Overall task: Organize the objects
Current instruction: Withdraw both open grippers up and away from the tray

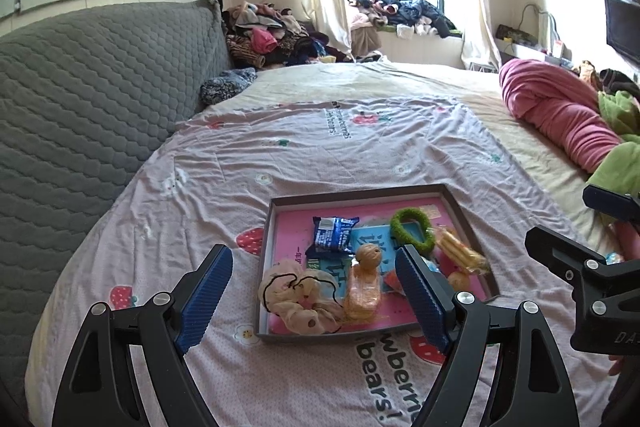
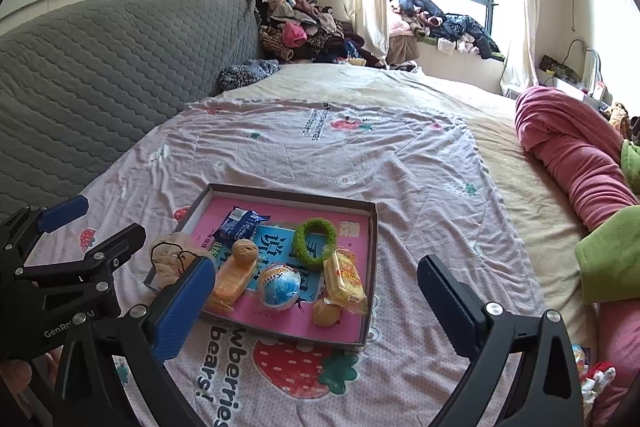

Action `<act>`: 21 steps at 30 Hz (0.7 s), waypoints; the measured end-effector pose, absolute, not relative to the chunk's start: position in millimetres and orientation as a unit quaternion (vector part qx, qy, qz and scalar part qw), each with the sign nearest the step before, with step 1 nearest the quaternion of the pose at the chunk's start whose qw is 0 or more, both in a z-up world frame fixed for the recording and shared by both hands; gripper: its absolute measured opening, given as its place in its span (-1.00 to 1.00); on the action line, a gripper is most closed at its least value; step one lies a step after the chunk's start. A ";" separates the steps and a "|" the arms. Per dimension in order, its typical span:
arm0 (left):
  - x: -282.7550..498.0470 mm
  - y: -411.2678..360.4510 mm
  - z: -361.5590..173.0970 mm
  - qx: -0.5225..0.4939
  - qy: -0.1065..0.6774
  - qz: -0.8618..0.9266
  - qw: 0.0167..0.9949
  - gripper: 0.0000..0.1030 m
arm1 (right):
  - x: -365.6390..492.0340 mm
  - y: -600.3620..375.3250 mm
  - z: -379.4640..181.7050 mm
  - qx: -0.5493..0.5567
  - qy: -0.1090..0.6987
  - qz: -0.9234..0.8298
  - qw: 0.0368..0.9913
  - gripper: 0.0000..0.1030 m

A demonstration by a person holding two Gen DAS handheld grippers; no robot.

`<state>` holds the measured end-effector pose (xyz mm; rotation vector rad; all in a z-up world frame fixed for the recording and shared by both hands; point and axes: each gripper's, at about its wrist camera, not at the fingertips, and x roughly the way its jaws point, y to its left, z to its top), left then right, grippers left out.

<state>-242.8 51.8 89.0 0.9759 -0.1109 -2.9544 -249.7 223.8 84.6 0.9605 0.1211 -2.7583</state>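
Observation:
A shallow grey tray with a pink floor lies on the strawberry bedsheet. In it are a blue snack packet, a green ring scrunchie, a walnut, an orange wrapped biscuit, a yellow wrapped snack, a beige scrunchie and a blue-white egg. My left gripper hovers open above the tray's near left side, holding nothing. My right gripper hangs open and empty over the tray's near edge.
A rolled pink blanket and green cloth lie along the bed's right side. A grey quilted headboard rises on the left. Clothes are piled at the far corner. Small loose items sit near the right edge.

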 end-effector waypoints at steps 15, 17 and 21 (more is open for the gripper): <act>-194.1 57.4 125.7 0.289 -0.043 -0.956 0.024 0.65 | -201.5 228.4 125.3 0.302 0.045 -0.946 0.106 0.98; -188.5 57.2 129.8 0.288 -0.044 -0.956 0.024 0.65 | -193.7 230.2 129.3 0.298 0.042 -0.947 0.107 0.99; -175.1 55.8 133.4 0.286 -0.043 -0.957 0.025 0.65 | -181.2 230.5 132.1 0.299 0.042 -0.947 0.107 0.98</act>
